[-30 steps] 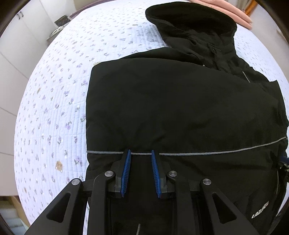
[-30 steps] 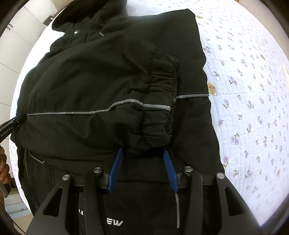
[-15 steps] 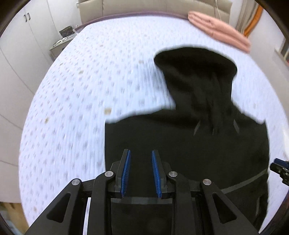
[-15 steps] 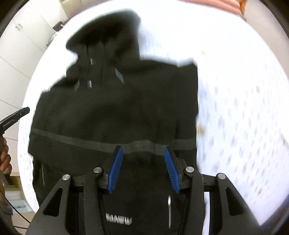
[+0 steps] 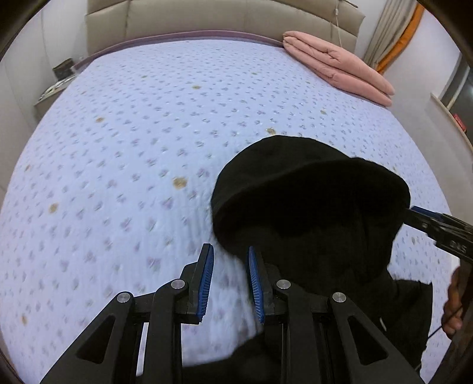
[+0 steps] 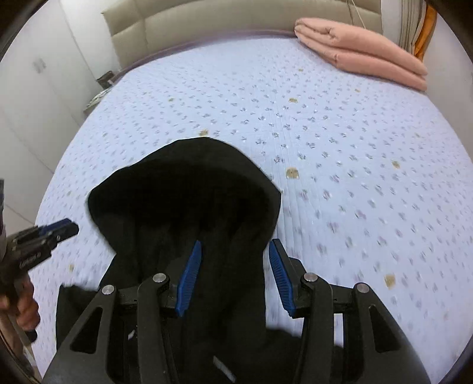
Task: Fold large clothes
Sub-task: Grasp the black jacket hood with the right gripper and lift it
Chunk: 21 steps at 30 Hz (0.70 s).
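Observation:
A black hooded jacket lies on the bed, its hood (image 5: pixel 310 201) toward the headboard and opening upward; the body runs out of view under the grippers. My left gripper (image 5: pixel 230 280) hangs over the quilt just left of the hood's edge, jaws open a little, only quilt showing between them. My right gripper (image 6: pixel 235 277) hovers over the neck below the hood (image 6: pixel 183 192), jaws wider and open, black cloth beneath them but not pinched. Each gripper shows in the other's view: the right gripper (image 5: pixel 437 224) beside the hood's right edge, the left gripper (image 6: pixel 44 236) at its left.
The bed (image 5: pixel 147 133) has a pale quilt with small flowers, bare beyond the hood. A folded pink blanket (image 5: pixel 340 68) lies at the far right corner by the beige headboard (image 5: pixel 224 17). A nightstand (image 5: pixel 56 85) and white wardrobe doors (image 6: pixel 35 73) stand left.
Both grippers have travelled up the jacket from its lower body and sleeve cuff to the hood, rising and tilting up. The far bed and headboard have come into view.

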Motion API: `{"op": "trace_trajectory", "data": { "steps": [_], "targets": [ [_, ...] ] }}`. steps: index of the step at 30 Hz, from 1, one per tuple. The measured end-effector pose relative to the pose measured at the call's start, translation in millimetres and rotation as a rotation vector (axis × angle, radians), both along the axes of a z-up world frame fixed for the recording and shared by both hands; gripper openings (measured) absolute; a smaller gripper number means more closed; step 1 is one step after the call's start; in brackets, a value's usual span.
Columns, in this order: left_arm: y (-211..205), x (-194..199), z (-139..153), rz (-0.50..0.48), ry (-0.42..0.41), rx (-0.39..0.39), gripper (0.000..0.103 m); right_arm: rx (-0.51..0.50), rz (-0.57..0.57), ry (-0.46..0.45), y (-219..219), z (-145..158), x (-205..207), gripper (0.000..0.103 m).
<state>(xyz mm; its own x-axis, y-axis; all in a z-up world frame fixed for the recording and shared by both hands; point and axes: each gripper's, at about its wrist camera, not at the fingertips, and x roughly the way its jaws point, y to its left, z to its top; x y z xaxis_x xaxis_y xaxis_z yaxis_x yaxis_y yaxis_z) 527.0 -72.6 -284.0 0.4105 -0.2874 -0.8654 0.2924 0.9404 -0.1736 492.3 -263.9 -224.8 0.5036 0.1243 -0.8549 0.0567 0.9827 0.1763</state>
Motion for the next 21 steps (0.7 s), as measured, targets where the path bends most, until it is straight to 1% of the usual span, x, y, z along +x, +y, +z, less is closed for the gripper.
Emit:
{"op": "trace_trajectory", "data": {
  "steps": [3,7,8,9,11,13,15,16,17,18,19,21],
  "targets": [
    [-7.3,9.6,-13.4,-0.012,0.016,-0.013,0.025,-0.022,-0.017,0.035,-11.9,-20.4,23.0,0.051],
    [-16.8,19.6,-30.5,-0.022,0.033,0.009,0.025,0.004,-0.004,0.069,-19.3,-45.4,35.5,0.051],
    [-18.3,22.2,-32.7,-0.026,0.062,0.017,0.025,0.004,-0.003,0.067,-22.6,-47.0,36.7,0.050],
    [-19.2,24.9,-34.1,-0.022,0.075,0.022,0.025,0.002,-0.004,0.065,-22.7,-49.5,37.9,0.049],
    [-15.1,20.4,-28.6,-0.007,0.079,0.004,0.025,0.008,-0.007,0.065,-22.6,-52.3,39.8,0.047],
    [-5.8,11.5,-22.0,0.015,0.060,-0.015,0.025,0.012,-0.007,0.058,-22.5,-52.8,39.8,0.044],
    [3.7,2.1,-12.6,0.062,0.030,-0.003,0.026,-0.003,-0.009,0.055,-23.1,-52.4,38.0,0.039],
    [6.2,0.0,-9.8,0.067,0.019,-0.009,0.027,-0.004,-0.007,0.056,-23.8,-51.7,36.8,0.036],
    [8.2,-1.1,-7.2,0.066,0.006,-0.027,0.035,-0.003,-0.006,0.057,-25.3,-52.7,36.4,0.036],
    [8.7,0.8,-7.5,0.068,-0.002,-0.039,0.048,0.000,-0.005,0.059,-26.8,-53.6,35.8,0.036],
    [8.2,3.7,-8.5,0.075,-0.005,-0.041,0.052,0.004,-0.005,0.062,-27.9,-54.7,35.1,0.036],
    [2.9,17.3,-19.5,0.078,0.014,-0.005,0.054,0.023,-0.007,0.069,-30.1,-55.9,33.8,0.036]
  ]
}}
